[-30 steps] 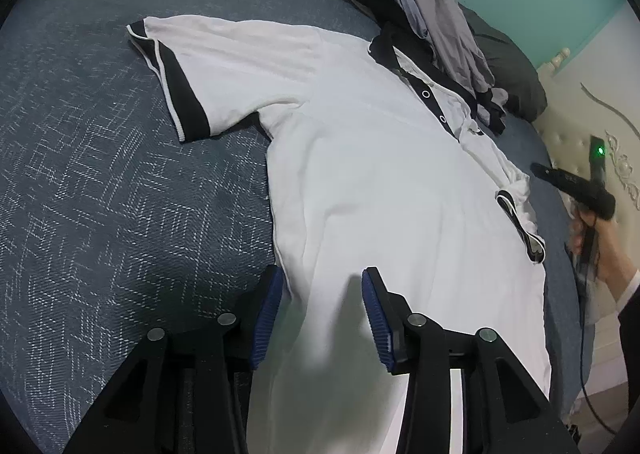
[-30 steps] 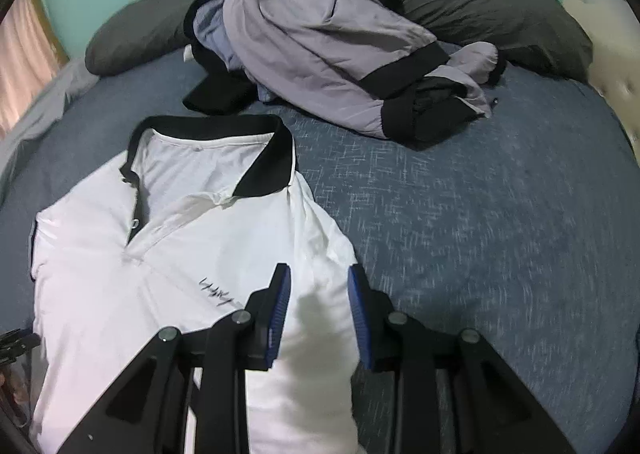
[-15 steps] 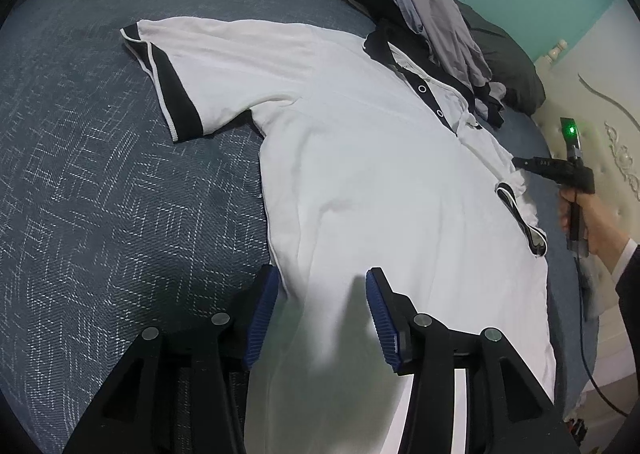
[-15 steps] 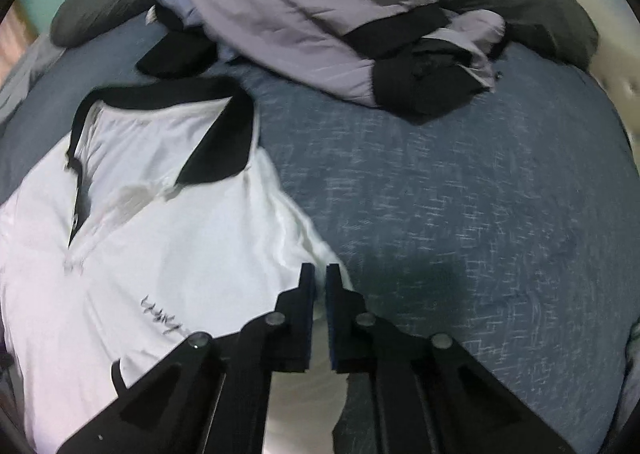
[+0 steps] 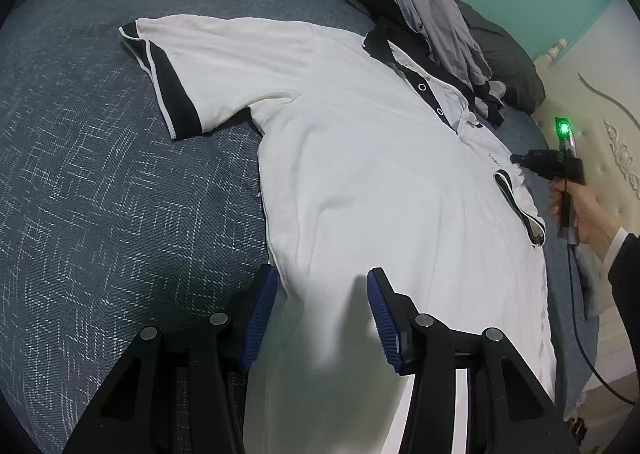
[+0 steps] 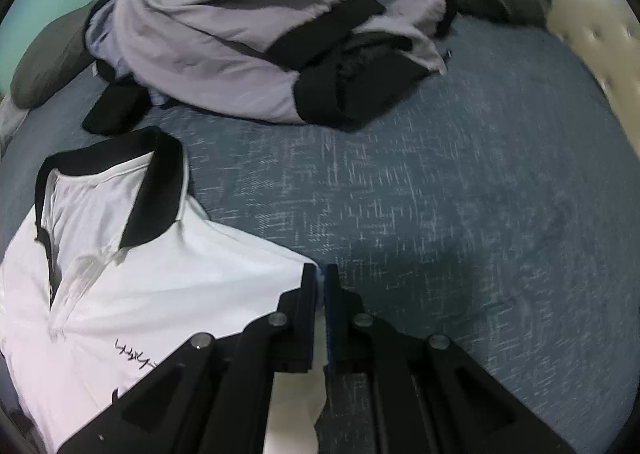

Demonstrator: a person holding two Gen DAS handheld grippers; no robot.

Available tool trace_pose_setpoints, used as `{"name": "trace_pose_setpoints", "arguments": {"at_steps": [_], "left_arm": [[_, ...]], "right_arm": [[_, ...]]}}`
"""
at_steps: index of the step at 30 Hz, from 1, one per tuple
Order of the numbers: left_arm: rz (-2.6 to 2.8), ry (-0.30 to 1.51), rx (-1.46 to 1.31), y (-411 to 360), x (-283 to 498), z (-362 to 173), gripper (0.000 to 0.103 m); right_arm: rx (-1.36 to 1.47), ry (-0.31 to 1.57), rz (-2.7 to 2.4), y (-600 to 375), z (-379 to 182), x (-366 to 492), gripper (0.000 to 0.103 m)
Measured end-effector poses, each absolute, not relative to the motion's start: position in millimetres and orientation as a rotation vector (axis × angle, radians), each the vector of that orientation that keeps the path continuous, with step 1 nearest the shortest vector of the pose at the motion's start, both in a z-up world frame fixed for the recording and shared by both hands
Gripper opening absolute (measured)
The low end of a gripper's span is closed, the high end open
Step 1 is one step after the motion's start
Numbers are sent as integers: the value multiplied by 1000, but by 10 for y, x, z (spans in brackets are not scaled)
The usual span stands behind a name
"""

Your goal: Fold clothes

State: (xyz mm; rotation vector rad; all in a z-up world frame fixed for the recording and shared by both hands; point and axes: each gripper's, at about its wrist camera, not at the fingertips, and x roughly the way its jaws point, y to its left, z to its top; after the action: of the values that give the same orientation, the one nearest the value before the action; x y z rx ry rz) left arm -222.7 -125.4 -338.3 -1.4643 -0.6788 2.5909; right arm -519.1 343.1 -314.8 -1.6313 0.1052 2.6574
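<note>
Your right tool (image 6: 321, 274) is clamped tight on the white polo shirt (image 5: 380, 181) at its shoulder edge; your left tool (image 5: 322, 294) gapes half open, straddling the shirt's side hem.

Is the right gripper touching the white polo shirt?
Touching. The right wrist view shows the right gripper shut on the white polo shirt at its shoulder edge, white fabric pinched between the pads.
</note>
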Motion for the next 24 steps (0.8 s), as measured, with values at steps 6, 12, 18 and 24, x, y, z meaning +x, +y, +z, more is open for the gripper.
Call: {"name": "trace_pose_setpoints", "arguments": {"at_steps": [6,12,18,24], "left_arm": [[2593,-680,-1463,-1242,-2222,-3387,51],[2589,-680,-1464,-1251,-2243,-3392,51],[2590,-678,-1465,-1241,-2245,-3390,52],[2592,-675,-1464,-1227,-2246,-3393,52]], "right_arm": [[-1651,178,2603,3546,-3229,-5197,4],[-1654,228,2657,3541,-3219,-5198,4],[-1595,387,2699,3643,-3111,-5192,6],[-1544,490,2695,3793,-3041,-5117,24]]}}
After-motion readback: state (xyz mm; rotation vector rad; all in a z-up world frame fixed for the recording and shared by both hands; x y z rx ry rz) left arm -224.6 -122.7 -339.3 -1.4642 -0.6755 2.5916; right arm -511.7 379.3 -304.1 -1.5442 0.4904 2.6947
